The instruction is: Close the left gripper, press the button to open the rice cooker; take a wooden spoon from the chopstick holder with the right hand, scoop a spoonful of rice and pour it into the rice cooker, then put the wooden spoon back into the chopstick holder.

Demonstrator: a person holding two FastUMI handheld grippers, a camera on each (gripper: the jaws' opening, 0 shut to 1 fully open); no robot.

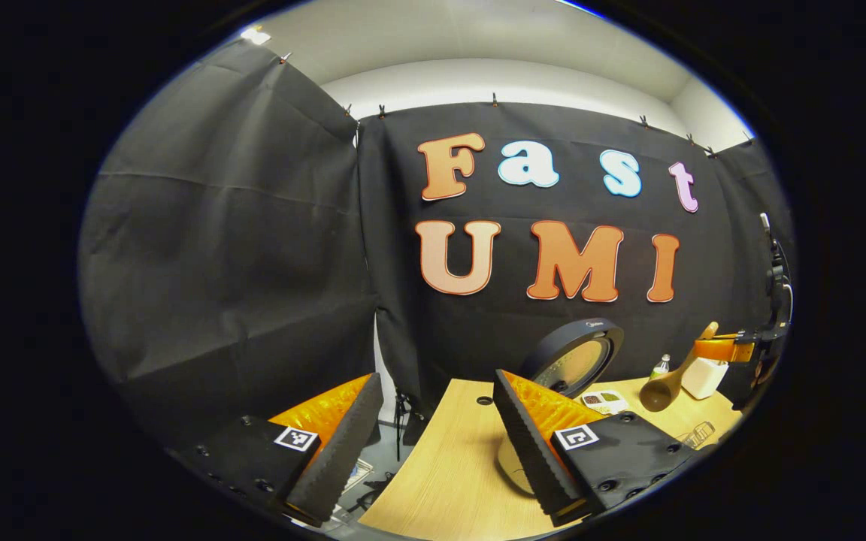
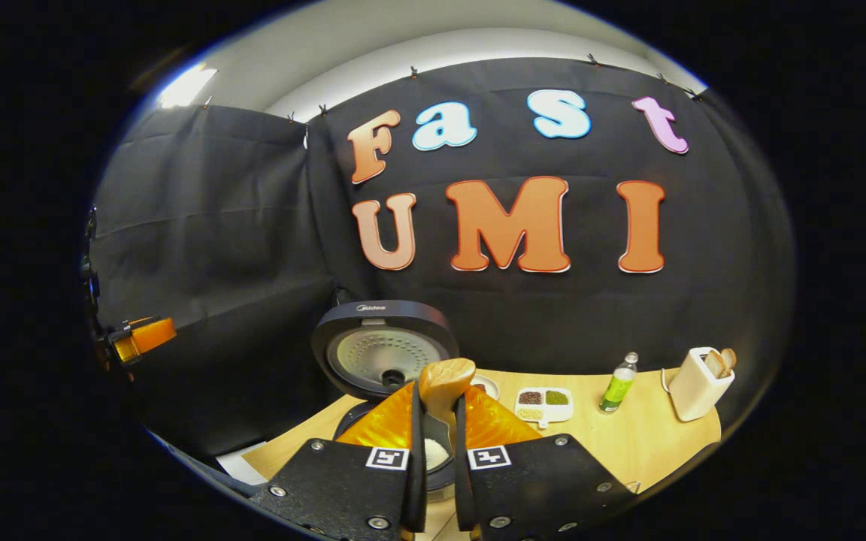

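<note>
Wooden table (image 2: 628, 443) — black cloth wall (image 2: 215, 248) behind.

The rice cooker (image 2: 384, 353) stands lid-up, rice inside; the wooden spoon (image 2: 446, 383) hangs above it; the white chopstick holder (image 2: 696, 387) stands well apart.
</note>
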